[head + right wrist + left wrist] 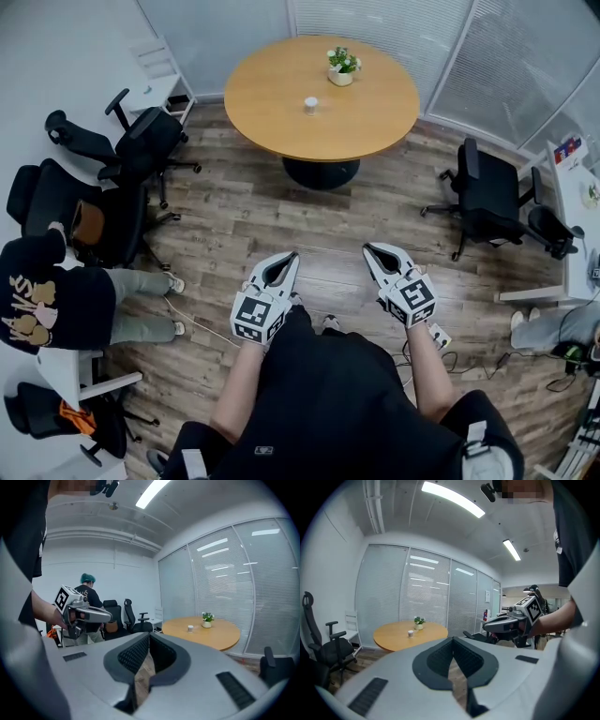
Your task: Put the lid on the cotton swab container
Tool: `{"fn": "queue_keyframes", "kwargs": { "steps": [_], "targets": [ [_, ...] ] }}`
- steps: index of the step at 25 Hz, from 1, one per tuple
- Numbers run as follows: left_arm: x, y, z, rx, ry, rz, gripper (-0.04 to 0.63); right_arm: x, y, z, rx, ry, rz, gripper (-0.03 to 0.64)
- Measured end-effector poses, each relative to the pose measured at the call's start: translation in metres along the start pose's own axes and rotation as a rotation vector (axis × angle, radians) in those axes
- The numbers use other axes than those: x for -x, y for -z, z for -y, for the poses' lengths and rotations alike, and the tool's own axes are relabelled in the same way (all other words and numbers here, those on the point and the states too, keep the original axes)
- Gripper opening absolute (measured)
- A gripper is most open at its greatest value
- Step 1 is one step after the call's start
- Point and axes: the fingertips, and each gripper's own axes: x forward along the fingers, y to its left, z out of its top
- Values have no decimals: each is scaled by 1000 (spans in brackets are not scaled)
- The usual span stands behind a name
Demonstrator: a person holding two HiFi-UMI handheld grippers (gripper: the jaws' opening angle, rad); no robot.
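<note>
Holding both tools low in front of your body, you have the left gripper [289, 259], a white shell with dark grey ribbed pads and a black-and-white marker cube, near the right gripper [371, 250] of the same build. They hang apart from each other over the grey-brown wood-plank floor [234, 220], tips pointing forward and angled slightly inward. In the left gripper view your jaws meet at the tips with nothing between the pads; only floor shows through the gap behind them. The right gripper view shows the same: jaws closed tip to tip, nothing caught in them. Neither gripper touches anything. Off to your left, a seated person [42, 295] in a dark top is beside a white desk edge.

Further ahead, well apart from both sets of jaws, stands the round light-brown wooden bench [281, 117] on its dark central foot. The cotton swab container [310, 105], a small white cylinder, stands upright near the middle of that bench. It lies almost straight ahead of you, roughly between the lines along which the two grippers point. Just beyond it, toward the far edge, sits a small green potted plant [342, 67] in a white pot. Black office chairs [141, 141] stand to either side of the bench.
</note>
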Motion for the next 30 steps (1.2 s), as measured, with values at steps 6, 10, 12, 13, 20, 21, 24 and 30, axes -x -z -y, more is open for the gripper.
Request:
{"fn": "queue_keyframes", "kwargs": {
  "steps": [6,10,12,13,20,21,24,30],
  "targets": [
    [-7,-3,-32,13,19,3,6,-29,-8,1,-28,9,-1,5],
    [-16,-5,-58,21,49,-6,6,-51,-16,7,-28,43,-11,5],
    [-22,-9,-73,23,65,-7,6,-64,-21,11,-26,63,-14,5],
    [-25,-10,-81,25,72,-6,6,-70,-23,13,-24,72,-16,5],
    [-46,-9,-120,29,140,-13,6,-100,-20,26,-18,148,-54,5],
    [-49,-7,-126,28,152,-20,6,-105,-19,29,-21,161,-59,5],
    [-55,-6,-145,23,177,-33,6,-120,-20,32,-24,189,-64,5],
    [-63,-3,-164,43,166,-45,6,-134,-19,39,-20,185,-84,5]
  ]
}}
